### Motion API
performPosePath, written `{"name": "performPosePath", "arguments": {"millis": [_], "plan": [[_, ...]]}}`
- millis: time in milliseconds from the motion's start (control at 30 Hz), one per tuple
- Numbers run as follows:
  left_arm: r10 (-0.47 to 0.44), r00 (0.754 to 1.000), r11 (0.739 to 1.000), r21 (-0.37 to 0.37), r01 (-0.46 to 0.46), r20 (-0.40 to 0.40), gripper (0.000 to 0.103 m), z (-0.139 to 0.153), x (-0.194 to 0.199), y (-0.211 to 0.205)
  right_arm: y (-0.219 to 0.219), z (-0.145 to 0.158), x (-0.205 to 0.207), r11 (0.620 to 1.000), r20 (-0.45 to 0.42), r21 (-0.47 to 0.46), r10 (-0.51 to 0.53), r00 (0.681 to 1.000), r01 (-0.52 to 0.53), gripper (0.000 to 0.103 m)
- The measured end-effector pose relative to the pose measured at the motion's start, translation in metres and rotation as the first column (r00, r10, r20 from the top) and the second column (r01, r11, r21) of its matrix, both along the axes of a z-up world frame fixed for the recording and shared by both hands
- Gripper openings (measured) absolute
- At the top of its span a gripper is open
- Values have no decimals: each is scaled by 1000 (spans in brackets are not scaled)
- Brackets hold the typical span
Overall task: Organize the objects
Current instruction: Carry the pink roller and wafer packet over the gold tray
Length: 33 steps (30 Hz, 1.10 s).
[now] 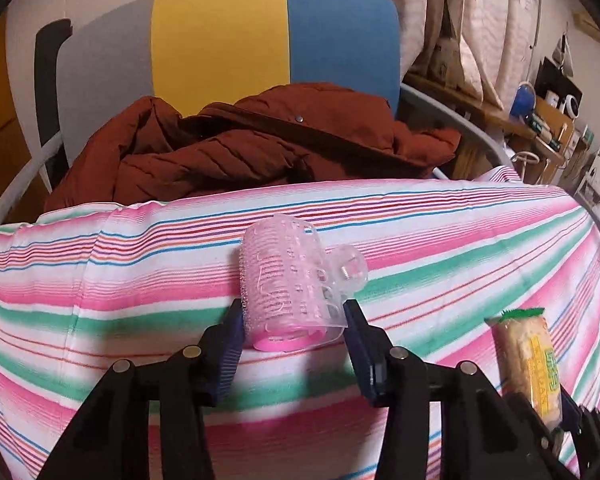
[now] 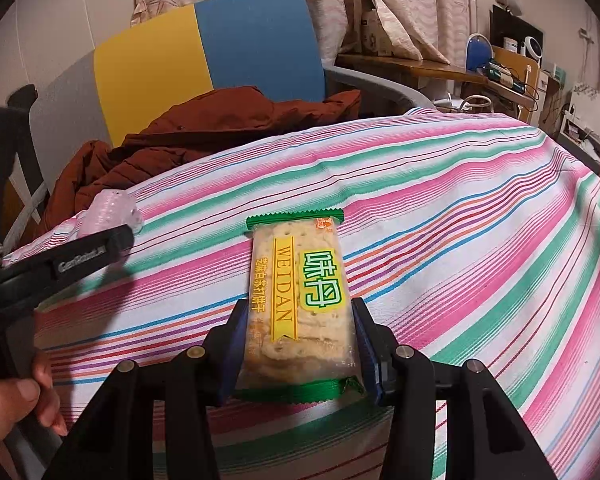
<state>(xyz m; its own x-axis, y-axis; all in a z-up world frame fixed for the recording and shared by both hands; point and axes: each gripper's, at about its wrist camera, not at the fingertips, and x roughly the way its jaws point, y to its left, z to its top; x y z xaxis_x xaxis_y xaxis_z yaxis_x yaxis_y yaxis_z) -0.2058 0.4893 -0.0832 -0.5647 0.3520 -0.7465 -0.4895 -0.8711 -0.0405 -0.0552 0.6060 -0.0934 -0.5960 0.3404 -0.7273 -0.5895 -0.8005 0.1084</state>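
Left wrist view: the left claw (image 1: 293, 322) is clamped on a pink hair roller (image 1: 290, 284), one blue pad (image 1: 230, 344) on each side. The roller sits on the striped cloth (image 1: 140, 280) of the tabletop. A cracker pack (image 1: 528, 360) lies off to the right of the claw. Past the claw, a brown coat (image 1: 260, 140) is piled on a chair (image 1: 220, 40).

Right wrist view: the right claw (image 2: 298, 344) is clamped on the cracker pack (image 2: 300, 300), which rests on the striped cloth (image 2: 460, 220). The left claw (image 2: 112, 236) is off to its left, with the roller (image 2: 108, 212) at its tip and a hand (image 2: 16, 400) low on that side.
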Motion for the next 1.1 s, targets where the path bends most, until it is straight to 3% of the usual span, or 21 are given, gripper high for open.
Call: {"name": "performPosePath", "arguments": {"millis": [467,667,933,1100], "plan": [[-74,990,997,10,76,-117,48,12,73,-51,-2,3,1,1000,3,17,-3,1000,3,48],[-35,994,998,50,41,-104,48,11,93,-89,-11,7,10,999,5,34,-14,1000,14,48],[29,997,992,128,-21,-65,48,10,112,-135,-49,24,29,989,-30,145,7,1000,-3,48],[18,997,987,163,-5,-75,48,13,136,-152,-79,30,43,982,-37,185,44,998,-37,48]]}}
